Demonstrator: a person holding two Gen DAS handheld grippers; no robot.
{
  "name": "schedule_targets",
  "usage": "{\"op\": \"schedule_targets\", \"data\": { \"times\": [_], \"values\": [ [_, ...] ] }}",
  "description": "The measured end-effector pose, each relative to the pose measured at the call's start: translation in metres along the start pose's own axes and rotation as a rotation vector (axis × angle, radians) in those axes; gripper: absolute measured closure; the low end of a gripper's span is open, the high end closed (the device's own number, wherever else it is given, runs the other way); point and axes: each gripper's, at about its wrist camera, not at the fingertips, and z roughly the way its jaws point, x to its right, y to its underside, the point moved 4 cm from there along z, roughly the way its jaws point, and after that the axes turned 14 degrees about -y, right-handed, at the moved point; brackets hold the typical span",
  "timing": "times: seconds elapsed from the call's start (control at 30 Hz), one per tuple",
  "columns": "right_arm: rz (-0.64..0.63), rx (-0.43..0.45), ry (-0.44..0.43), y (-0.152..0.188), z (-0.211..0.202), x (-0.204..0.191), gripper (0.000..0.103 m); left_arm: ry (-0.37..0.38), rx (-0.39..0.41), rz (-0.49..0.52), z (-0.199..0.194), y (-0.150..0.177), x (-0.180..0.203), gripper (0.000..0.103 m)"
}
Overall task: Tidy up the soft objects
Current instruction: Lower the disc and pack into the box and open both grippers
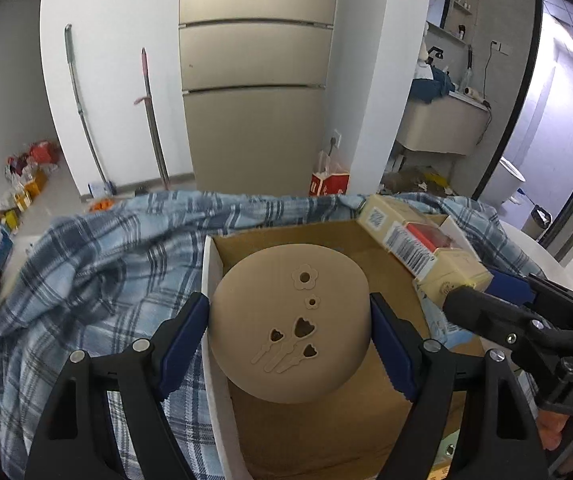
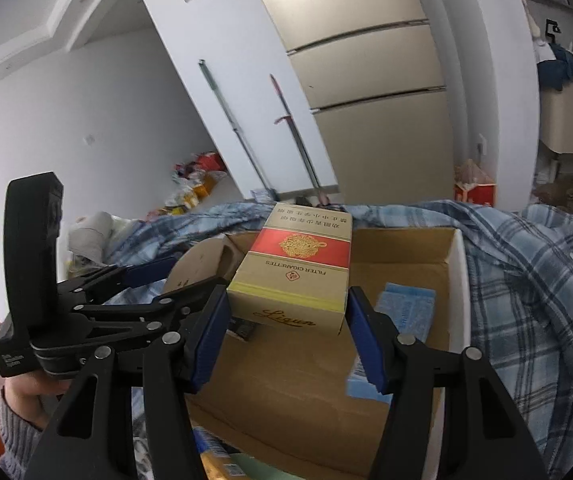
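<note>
Held above the open cardboard box [image 1: 326, 432]: a round tan disc [image 1: 290, 324] with flower and heart cut-outs, pinched at its two edges between the blue pads of the left gripper [image 1: 289, 344], jaws spread wide to span it. Just to the right, over the same box, a gold-and-red cigarette carton [image 2: 294, 264] marked "FILTER CIGARETTES", clamped at its near end by the right gripper [image 2: 286, 336], jaws parted to the carton's width and pressed on both sides. Inside the box, on the brown floor, a light blue packet [image 2: 406, 312]. Draped around the box's far and side walls, a blue plaid cloth [image 1: 98, 276]. Beyond, a beige refrigerator [image 1: 256, 80] and two mop handles [image 1: 82, 112] leaning on a white wall.
</note>
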Motion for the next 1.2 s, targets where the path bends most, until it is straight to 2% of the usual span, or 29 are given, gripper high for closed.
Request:
{"op": "schedule_targets", "data": {
  "times": [0.1, 0.27, 0.43, 0.47, 0.53, 0.6, 0.67, 0.77, 1.0, 1.2],
  "values": [
    [0.012, -0.019, 0.024, 0.0, 0.006, 0.007, 0.045, 0.005, -0.012, 0.006, 0.006, 0.003, 0.005, 0.022],
    [0.064, -0.049, 0.008, 0.006, 0.015, 0.014, 0.044, -0.009, -0.016, 0.039, 0.011, 0.006, 0.013, 0.022],
    [0.106, -0.037, 0.032, 0.007, 0.01, 0.023, 0.021, -0.014, -0.014, 0.025, 0.01, 0.006, 0.011, 0.022],
    [0.113, -0.026, 0.025, 0.005, 0.009, 0.024, 0.02, -0.017, -0.013, 0.022, 0.01, 0.006, 0.01, 0.022],
    [0.127, -0.001, 0.009, 0.004, 0.002, 0.024, 0.01, -0.021, -0.013, 0.016, 0.01, 0.006, 0.008, 0.022],
    [0.133, 0.019, -0.005, 0.002, -0.002, 0.024, 0.007, -0.028, -0.018, 0.007, 0.012, 0.005, 0.007, 0.019],
    [0.127, 0.029, -0.012, 0.0, -0.004, 0.022, 0.007, -0.036, -0.02, -0.002, 0.012, 0.003, 0.006, 0.016],
    [0.114, 0.033, -0.012, -0.002, -0.005, 0.017, 0.007, -0.063, 0.012, -0.006, 0.007, 0.0, 0.006, 0.0],
    [0.1, 0.059, -0.026, -0.01, -0.013, 0.01, 0.007, -0.071, 0.031, -0.033, -0.001, -0.007, 0.0, 0.0],
    [0.044, 0.101, -0.005, -0.023, -0.03, -0.005, 0.001, -0.052, 0.079, -0.049, -0.024, -0.015, 0.001, 0.0]
  ]
}}
